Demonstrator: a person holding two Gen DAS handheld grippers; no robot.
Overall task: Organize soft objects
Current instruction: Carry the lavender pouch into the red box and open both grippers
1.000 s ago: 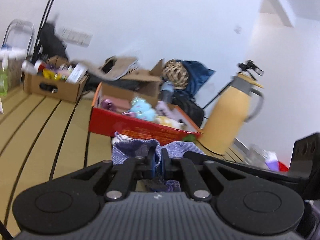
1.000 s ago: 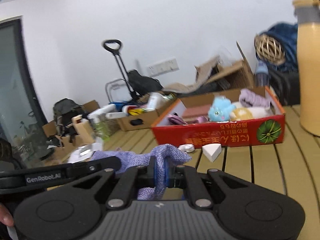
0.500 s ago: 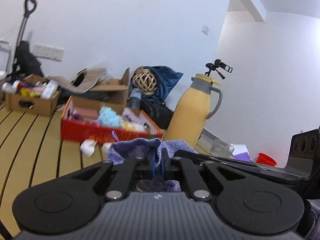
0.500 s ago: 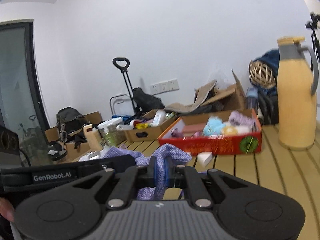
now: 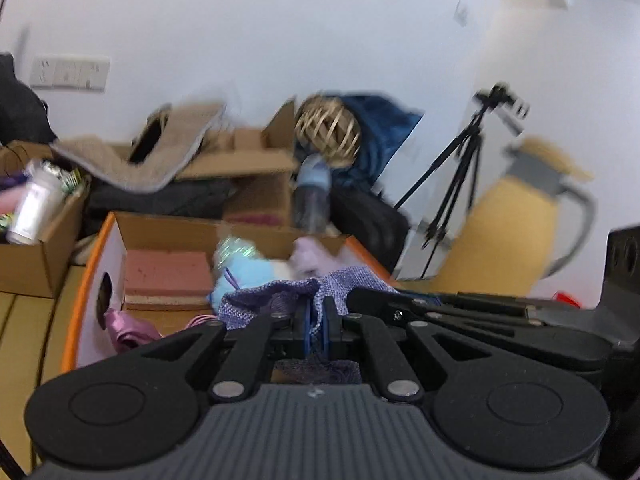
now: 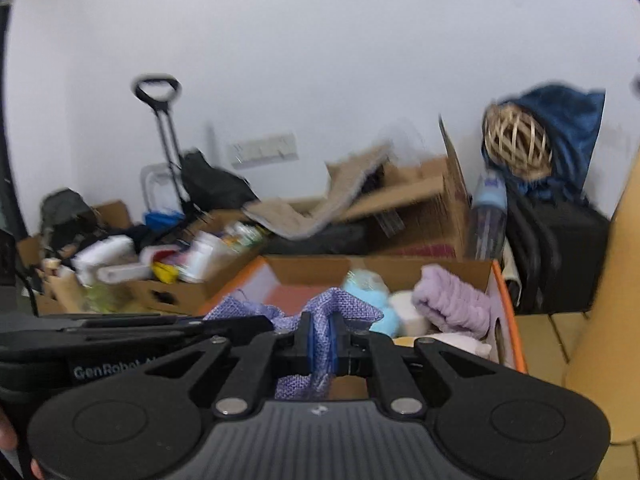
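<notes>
Both grippers (image 5: 315, 322) (image 6: 320, 338) pinch purple cloth (image 6: 332, 308) above box (image 6: 505, 304) holding seemingly plush toys (image 6: 370, 300).

A cluttered storage room: open cardboard boxes (image 6: 404, 208), a folding trolley (image 6: 168, 148) and a camera tripod (image 5: 460, 176) line a bare white wall (image 6: 320, 60).

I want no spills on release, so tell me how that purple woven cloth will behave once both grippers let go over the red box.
The purple woven cloth bunches and sags between the left gripper and right gripper, so it is probably floppy and light. It should drop limply into the red box, not roll.
</notes>
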